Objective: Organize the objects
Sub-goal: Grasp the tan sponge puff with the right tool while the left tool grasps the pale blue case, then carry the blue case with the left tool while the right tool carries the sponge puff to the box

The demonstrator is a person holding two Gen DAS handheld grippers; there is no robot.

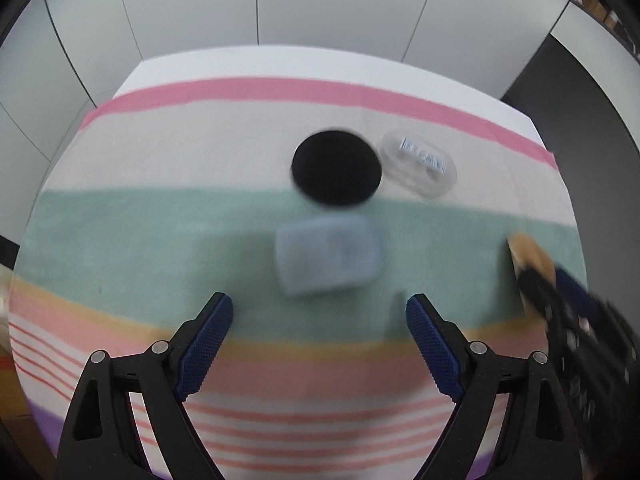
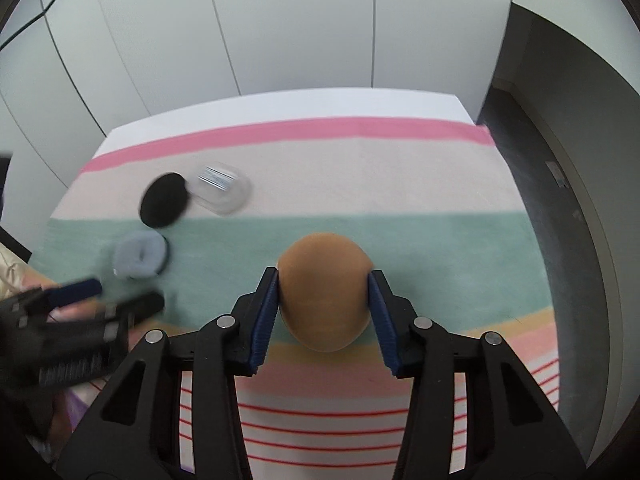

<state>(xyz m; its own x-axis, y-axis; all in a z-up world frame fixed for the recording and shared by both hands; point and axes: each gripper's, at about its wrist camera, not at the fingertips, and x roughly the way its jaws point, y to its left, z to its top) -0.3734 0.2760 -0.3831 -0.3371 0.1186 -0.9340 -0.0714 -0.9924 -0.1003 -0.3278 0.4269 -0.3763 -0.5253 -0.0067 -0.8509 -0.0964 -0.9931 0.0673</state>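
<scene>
On the striped cloth [image 2: 400, 184] covering the table, the right gripper [image 2: 324, 280] is pinching a tan egg-shaped sponge [image 2: 323, 300], its blue pads [image 2: 267, 312] pressing against the sponge's two sides over the green band and the yellow stripe below it. Off to that view's left, a black round puff [image 2: 164, 200] is lying on the beige band, touching a clear plastic case [image 2: 222, 194] with a printed label, and a pale blue-grey soft pad [image 2: 140, 254] is sitting just below the black one on the green band. The left gripper [image 2: 116, 298] is showing blurred at the left edge of that view, near the blue-grey pad. From the left wrist camera, the left gripper [image 1: 320, 316] is hanging with its jaws spread wide and nothing between them, the blue-grey soft pad [image 1: 330, 258] lying just beyond its fingertips. The black round puff [image 1: 336, 168] and the clear plastic case [image 1: 418, 166] are lying farther out, touching. The right gripper [image 1: 532, 264] is appearing blurred at the right edge with the tan sponge [image 1: 528, 250] in its grip. Pale wall panels [image 2: 300, 24] are standing behind the table.
</scene>
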